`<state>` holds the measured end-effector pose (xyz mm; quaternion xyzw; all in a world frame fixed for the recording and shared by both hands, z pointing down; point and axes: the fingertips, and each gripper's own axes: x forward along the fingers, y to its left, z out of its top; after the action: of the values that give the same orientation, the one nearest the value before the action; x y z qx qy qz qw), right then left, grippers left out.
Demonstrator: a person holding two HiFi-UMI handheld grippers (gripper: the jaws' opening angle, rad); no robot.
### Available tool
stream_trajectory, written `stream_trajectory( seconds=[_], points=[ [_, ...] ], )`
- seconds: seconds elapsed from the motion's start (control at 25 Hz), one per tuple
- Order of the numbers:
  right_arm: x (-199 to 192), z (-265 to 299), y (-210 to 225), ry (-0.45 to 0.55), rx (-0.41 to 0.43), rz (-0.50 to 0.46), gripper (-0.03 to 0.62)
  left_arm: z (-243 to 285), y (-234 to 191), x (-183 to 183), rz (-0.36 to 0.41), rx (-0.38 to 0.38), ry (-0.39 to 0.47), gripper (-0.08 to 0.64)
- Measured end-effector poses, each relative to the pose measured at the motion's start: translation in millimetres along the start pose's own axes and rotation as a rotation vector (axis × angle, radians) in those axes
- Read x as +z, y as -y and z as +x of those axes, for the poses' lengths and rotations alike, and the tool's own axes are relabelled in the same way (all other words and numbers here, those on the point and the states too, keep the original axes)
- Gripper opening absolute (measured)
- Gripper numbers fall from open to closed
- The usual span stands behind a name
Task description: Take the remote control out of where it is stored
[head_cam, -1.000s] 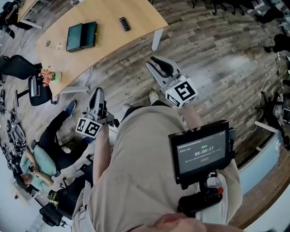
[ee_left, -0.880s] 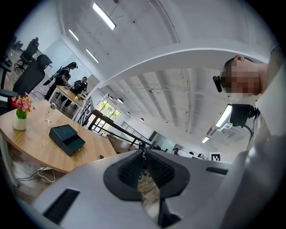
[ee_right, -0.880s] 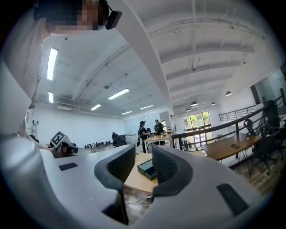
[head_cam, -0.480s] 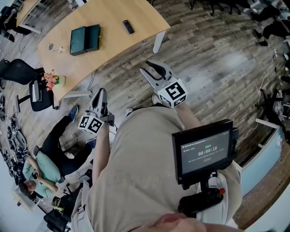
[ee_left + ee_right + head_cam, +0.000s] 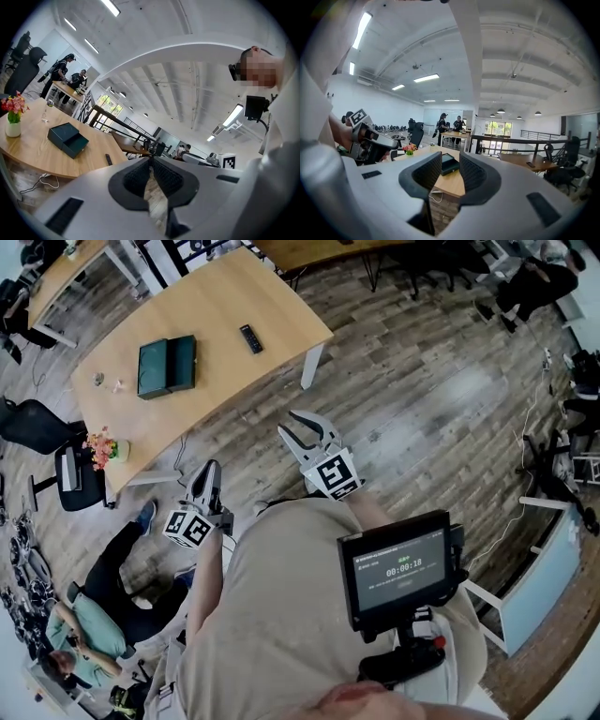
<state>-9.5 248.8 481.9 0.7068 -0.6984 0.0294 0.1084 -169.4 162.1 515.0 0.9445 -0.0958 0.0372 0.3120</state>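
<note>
Two grippers hang in front of the person, well apart from the table point(image 5: 234, 296), and neither holds anything. The left gripper point(image 5: 210, 468) has its jaws pressed together on air. The right gripper point(image 5: 298, 430) has its jaws a little apart, with only floor and table showing between them.

A small dark bar, probably the remote control point(image 5: 250, 338) though too small here to be sure, lies flat on the tabletop. It is near the dark green box point(image 5: 167, 365), seemingly outside it.

I judge two risks. A thin bar lying flat may skid away if the pads close off-centre. The left gripper can take nothing until opened.
</note>
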Motion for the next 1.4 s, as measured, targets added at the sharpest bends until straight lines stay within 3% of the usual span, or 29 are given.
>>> stream_trajectory(
  seconds=[0.28,0.6,1.04,1.4],
  points=[
    [-11.6,-9.1,18.7,-0.005,-0.055,0.031,0.106,23.5,11.6,-5.0,0.014,-0.035,-0.034,0.008],
    [-32.0,-26.5,53.8,-0.007,-0.095,0.079,0.106,57.4,42.7,-8.5,0.088,-0.059,-0.048,0.008],
    [-62.3,-75.8,118.6,0.009,-0.131,0.283,0.106,101.9,87.2,-34.8,0.106,-0.063,-0.076,0.008],
    [-67.6,-113.0,153.9,0.0,-0.082,0.187,0.08,138.8,124.9,-63.7,0.069,-0.063,-0.068,0.008]
  ],
)
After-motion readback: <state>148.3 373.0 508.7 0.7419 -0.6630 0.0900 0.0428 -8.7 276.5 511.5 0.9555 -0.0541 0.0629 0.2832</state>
